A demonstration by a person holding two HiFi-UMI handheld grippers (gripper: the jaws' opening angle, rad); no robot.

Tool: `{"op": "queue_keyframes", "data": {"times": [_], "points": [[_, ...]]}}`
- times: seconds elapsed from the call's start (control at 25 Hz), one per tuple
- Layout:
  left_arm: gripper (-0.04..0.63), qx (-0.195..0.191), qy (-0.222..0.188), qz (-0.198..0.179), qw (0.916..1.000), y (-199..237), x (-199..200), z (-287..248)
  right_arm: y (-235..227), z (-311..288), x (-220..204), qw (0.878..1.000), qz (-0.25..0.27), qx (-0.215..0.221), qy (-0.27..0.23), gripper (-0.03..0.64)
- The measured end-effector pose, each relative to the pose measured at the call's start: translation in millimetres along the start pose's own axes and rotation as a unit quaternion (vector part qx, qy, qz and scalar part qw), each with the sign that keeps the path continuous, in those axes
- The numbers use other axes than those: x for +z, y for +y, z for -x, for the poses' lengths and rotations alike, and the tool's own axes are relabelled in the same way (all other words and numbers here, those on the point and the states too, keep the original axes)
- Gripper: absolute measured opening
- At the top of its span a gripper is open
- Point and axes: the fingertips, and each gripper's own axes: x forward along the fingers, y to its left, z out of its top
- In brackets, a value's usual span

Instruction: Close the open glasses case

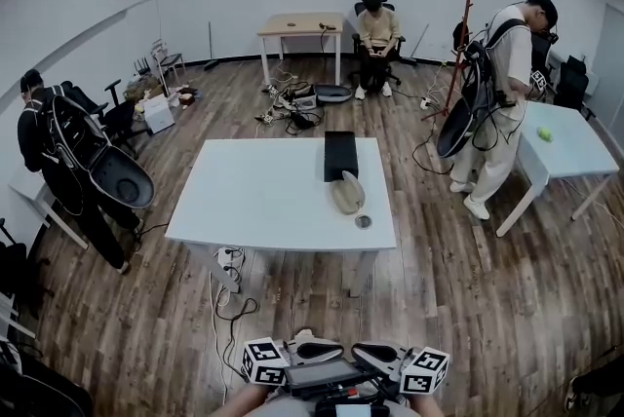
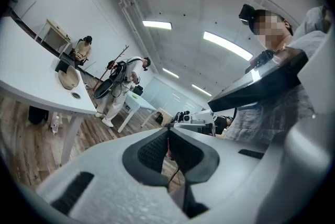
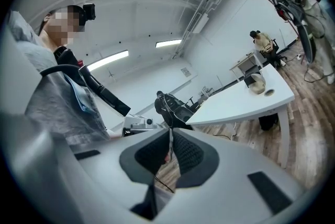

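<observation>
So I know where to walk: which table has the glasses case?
The large white table in the middle: the tan glasses case lies on it beside a black box. Not the wooden table at the back.

We noted the L gripper point(image 2: 168, 130) and R gripper point(image 3: 171, 130) had pale grey moulded shells w/ blk ribbed pads point(image 2: 152, 152). Each carried a white cube point(image 1: 265, 361) printed w/ blk square markers. A thin dark cable point(image 2: 174, 175) ran under the L jaws. We saw the wearer in a grey top point(image 2: 272, 113) w/ blk straps point(image 3: 102, 91), a blk camera point(image 3: 89, 10) on the head and a dark flat panel point(image 2: 261, 81) at chest level.
</observation>
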Motion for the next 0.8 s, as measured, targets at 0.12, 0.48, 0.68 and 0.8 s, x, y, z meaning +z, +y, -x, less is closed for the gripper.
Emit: {"op": "queue_keyframes", "data": {"times": [0.12, 0.48, 0.68, 0.8], "points": [[0.020, 0.003, -0.015, 0.009, 0.9998, 19, 14, 5, -15, -12, 5, 1.000, 0.004, -0.004, 0.002, 0.034], [0.020, -0.005, -0.021, 0.006, 0.9998, 114, 84, 11, -83, -74, 63, 1.000, 0.008, -0.026, 0.012, 0.034], [0.020, -0.023, -0.019, 0.009, 0.9995, 160, 119, 16, -115, -112, 75, 0.998, -0.001, -0.038, 0.039, 0.034], [0.020, -0.034, 0.000, 0.004, 0.9994, 182, 132, 22, -131, -134, 92, 0.998, 0.004, -0.052, 0.027, 0.034]]}}
